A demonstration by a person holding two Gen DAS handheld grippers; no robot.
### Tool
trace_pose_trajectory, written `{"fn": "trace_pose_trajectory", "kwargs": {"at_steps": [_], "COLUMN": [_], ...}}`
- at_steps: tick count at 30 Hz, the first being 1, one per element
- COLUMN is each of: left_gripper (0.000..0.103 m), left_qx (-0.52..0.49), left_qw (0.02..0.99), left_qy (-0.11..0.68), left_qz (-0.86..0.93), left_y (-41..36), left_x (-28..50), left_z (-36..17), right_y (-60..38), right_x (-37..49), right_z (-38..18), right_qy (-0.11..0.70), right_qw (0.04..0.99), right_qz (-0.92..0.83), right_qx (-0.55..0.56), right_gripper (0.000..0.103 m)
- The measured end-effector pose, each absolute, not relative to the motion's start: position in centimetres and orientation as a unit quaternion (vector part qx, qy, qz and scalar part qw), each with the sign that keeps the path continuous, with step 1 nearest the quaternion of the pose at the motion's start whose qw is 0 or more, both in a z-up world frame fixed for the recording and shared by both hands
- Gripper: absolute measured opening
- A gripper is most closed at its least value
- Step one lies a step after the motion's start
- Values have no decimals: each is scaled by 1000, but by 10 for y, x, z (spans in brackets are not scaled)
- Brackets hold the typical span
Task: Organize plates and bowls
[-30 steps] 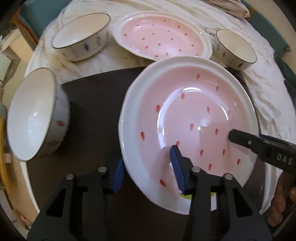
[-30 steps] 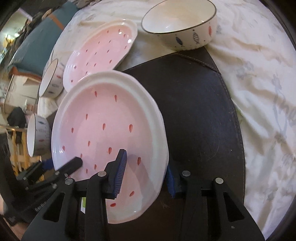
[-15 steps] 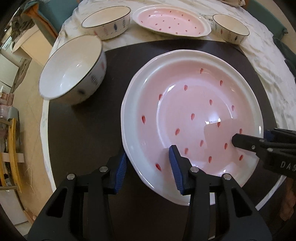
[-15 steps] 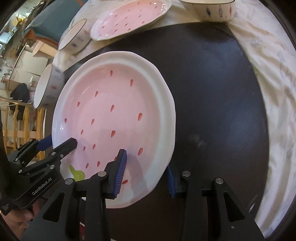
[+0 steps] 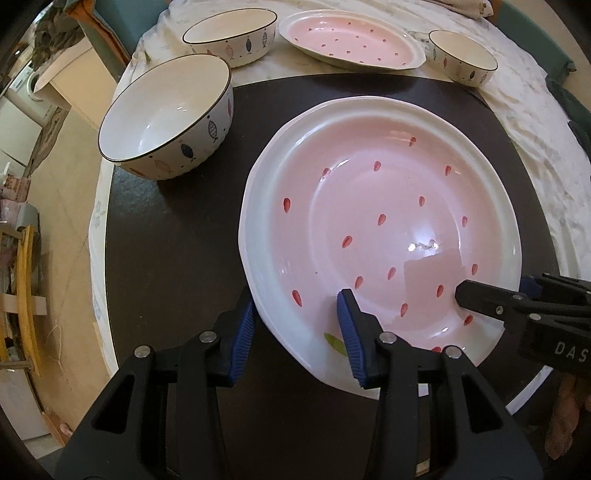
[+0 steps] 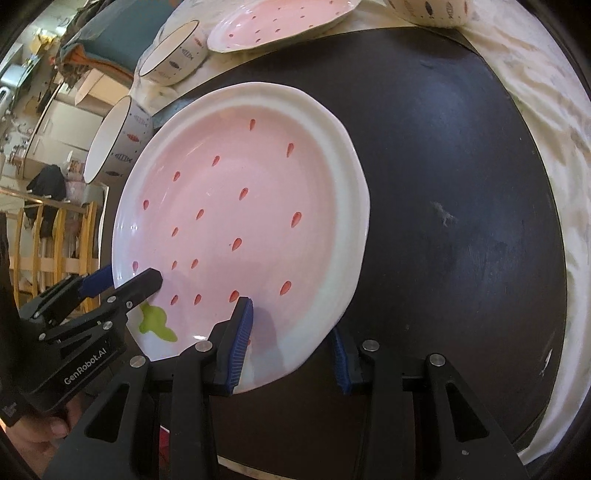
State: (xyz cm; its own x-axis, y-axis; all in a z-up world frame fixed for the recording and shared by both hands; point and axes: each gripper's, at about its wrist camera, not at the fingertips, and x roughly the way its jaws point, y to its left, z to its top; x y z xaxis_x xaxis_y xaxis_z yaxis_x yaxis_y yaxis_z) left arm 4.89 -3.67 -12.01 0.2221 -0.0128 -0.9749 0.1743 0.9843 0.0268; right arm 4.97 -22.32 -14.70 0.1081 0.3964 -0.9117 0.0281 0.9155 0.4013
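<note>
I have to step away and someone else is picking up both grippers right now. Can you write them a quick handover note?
Left gripper: fingers clamp the near rim of the big pink plate.
Right gripper: clamps the same plate's rim further along.
Plate is over the dark mat.
Large fish bowl sits on the mat's left edge.
Beyond the mat: second pink plate, two more fish bowls.
Nothing stacked. Left: group plates and bowls.

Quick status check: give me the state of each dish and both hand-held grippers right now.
Large pink speckled plate: upright, empty, gripped at its rim on two sides.
Left hand-held gripper: shut on the plate's rim.
Right hand-held gripper: shut on the plate's rim.
Big white fish-pattern bowl: upright, empty, on the dark mat.
Two smaller fish-pattern bowls: upright, empty.
Second pink plate: flat, empty.
</note>
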Motion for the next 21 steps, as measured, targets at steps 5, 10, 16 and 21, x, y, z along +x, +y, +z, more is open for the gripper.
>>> {"fn": "trace_pose_trajectory", "kwargs": {"at_steps": [5,10,16,21], "left_gripper": [40,42,57,61], "left_qx": [59,59,45,45], "left_qw": [776,775,775,770], "left_qy": [625,627,630,634], "left_qz": [-56,-48,-31,-53], "left_y": [-36,-35,-33,-37], "left_x": [53,53,53,48], "left_z": [-120,-120,-118,-117], "right_y": [-220,-228,-235,-240], "right_x": [48,45,40,37], "right_z": [-147,-147,-144,-143], "right_qy": [650,648,642,636], "right_qw": [732,730,739,743], "right_qz": [126,127,117,109], "right_qx": [164,177,165,177], "right_gripper": [43,43,42,45]}}
